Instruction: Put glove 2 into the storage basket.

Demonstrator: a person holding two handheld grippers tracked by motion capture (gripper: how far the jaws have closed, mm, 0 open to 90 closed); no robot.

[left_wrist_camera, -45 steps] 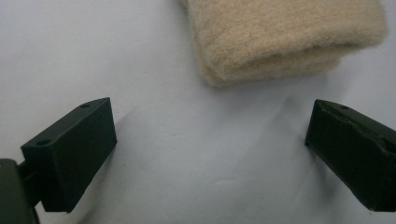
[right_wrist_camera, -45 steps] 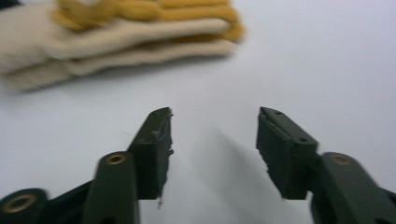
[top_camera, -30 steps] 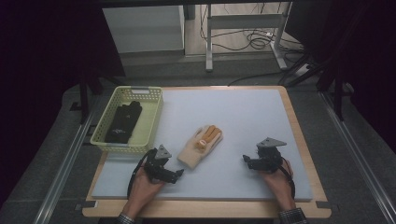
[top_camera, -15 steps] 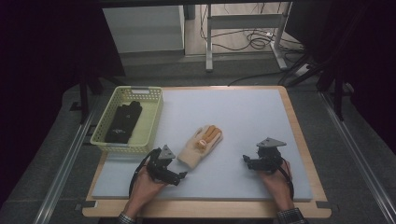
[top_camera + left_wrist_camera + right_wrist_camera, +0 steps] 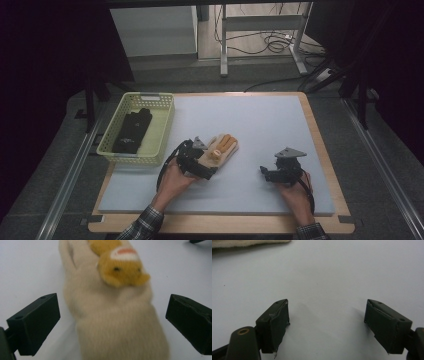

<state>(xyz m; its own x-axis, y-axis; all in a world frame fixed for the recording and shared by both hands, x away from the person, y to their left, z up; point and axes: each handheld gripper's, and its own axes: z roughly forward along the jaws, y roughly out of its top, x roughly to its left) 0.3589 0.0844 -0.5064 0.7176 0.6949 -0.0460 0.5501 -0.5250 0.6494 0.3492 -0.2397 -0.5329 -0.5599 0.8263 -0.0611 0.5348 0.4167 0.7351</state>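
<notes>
Left gripper (image 5: 112, 322) jaws wide astride cream glove (image 5: 117, 322), label unreadable

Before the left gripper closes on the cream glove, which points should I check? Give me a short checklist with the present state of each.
1. Left gripper open: ok, its jaws stand wide apart.
2. Cream glove between the jaws: ok, its cuff lies in the gap, one jaw on each side.
3. Jaws touching the glove: not ok yet, white mat shows between each jaw and the cloth.
4. Right gripper out of the way: ok, it is open over bare white mat, apart from the glove.
5. Yellow basket has room: ok, the black glove covers part of its floor.
6. Glove free of snags underneath: cannot tell.
</notes>
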